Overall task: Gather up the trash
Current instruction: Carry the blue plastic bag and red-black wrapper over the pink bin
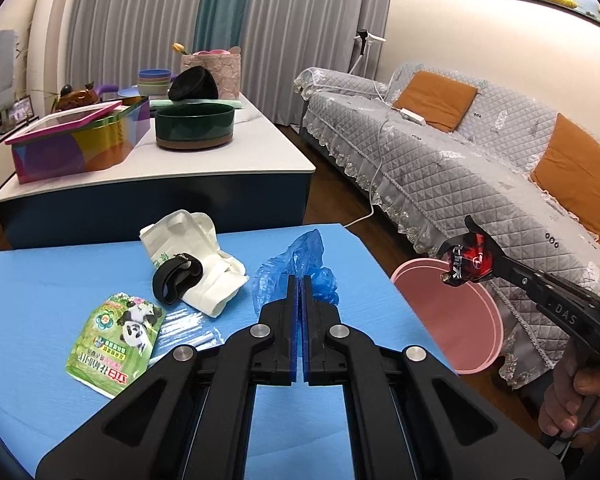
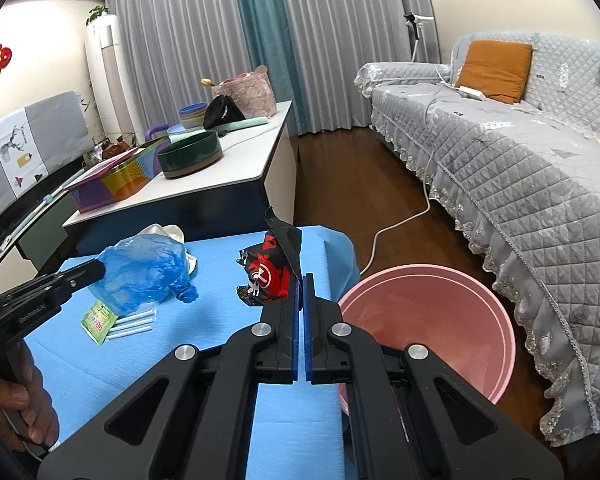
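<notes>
With the left claw (image 1: 300, 280) clamped on a blue plastic bag (image 2: 144, 270) and the right claw (image 2: 301, 280) pinching a red-black wrapper (image 2: 270, 272), both loads look mid-carry, next needing release over the pink basin (image 2: 496, 320) right of them.

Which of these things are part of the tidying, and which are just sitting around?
Part of the job:
- blue bag, in the left tongs
- red wrapper, in the right tongs
- pink bin
- green packet
- white bag
- straws
- black band

Just lying about:
- green pot
- colourful tin
- sofa
- stacked bowls
</notes>
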Demonstrator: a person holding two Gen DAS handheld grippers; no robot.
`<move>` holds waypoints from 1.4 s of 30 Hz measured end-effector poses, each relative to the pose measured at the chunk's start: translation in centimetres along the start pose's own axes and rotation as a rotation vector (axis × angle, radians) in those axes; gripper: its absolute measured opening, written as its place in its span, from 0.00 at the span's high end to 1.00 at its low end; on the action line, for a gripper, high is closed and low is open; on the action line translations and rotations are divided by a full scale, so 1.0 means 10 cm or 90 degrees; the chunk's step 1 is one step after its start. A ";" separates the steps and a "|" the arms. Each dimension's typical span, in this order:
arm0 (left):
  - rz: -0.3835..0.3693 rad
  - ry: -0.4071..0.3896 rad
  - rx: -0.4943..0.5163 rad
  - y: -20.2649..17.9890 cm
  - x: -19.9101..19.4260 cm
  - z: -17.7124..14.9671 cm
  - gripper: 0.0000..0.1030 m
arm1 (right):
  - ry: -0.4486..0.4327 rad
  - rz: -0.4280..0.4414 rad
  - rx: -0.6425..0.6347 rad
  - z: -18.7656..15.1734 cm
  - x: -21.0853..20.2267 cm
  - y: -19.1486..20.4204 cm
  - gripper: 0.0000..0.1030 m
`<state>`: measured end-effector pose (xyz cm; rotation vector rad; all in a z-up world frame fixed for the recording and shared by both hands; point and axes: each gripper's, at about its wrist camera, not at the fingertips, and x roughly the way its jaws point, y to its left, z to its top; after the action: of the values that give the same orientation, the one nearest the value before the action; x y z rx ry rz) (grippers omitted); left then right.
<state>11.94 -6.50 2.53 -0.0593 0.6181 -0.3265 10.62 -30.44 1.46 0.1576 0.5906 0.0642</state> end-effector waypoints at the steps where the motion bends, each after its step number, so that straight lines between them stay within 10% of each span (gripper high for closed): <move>1: 0.000 0.000 -0.001 -0.02 -0.02 0.00 0.99 | -0.001 -0.001 0.002 0.00 -0.01 -0.02 0.98; 42: -0.075 0.040 0.053 -1.24 0.31 0.30 0.99 | -0.025 -0.132 0.103 0.20 -0.22 -1.03 0.98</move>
<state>12.50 -19.39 5.14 -0.0058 0.6644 -0.4693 10.08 -41.04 2.62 0.2537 0.5694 -0.1884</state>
